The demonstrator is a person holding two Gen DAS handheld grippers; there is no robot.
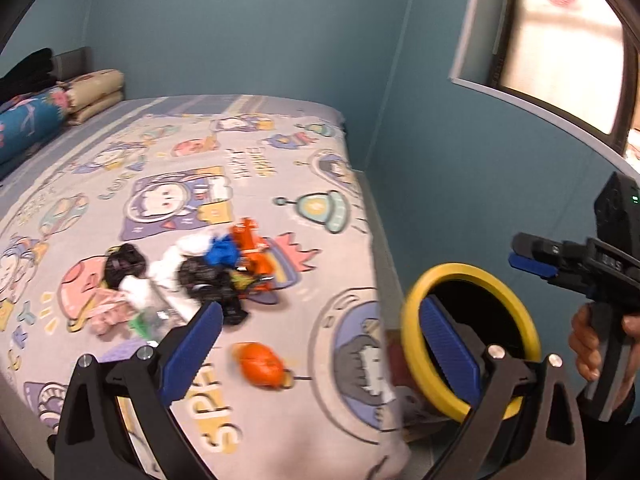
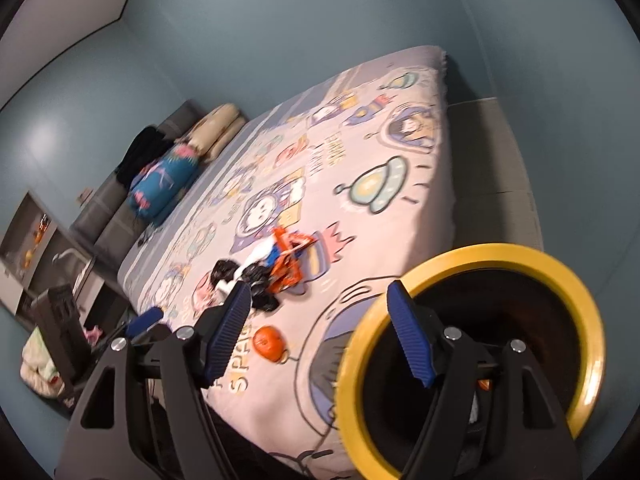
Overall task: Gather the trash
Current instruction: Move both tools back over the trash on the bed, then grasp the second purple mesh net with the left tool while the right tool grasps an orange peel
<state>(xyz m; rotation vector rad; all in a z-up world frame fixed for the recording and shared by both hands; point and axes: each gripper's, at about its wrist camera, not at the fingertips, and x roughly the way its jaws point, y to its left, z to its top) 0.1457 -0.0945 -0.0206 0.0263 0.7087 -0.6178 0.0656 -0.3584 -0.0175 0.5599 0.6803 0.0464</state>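
Observation:
A pile of trash [image 1: 200,272] lies on the bed: black bags, white tissue, a blue scrap and an orange wrapper [image 1: 250,246]. An orange peel [image 1: 260,364] lies apart, nearer the bed's edge. A yellow-rimmed bin [image 1: 472,340] stands beside the bed. My left gripper [image 1: 320,344] is open and empty, above the bed edge. My right gripper [image 2: 316,340] is open and empty, hovering between the peel [image 2: 269,343] and the bin [image 2: 472,360]. The pile also shows in the right wrist view [image 2: 264,272]. The right gripper also shows in the left wrist view [image 1: 532,258].
The bed [image 1: 280,152] has a cartoon-print sheet, with pillows [image 1: 92,94] and a rolled blue blanket [image 1: 28,128] at its head. A blue wall and a window [image 1: 560,52] are to the right. Shelves [image 2: 36,248] stand left of the bed.

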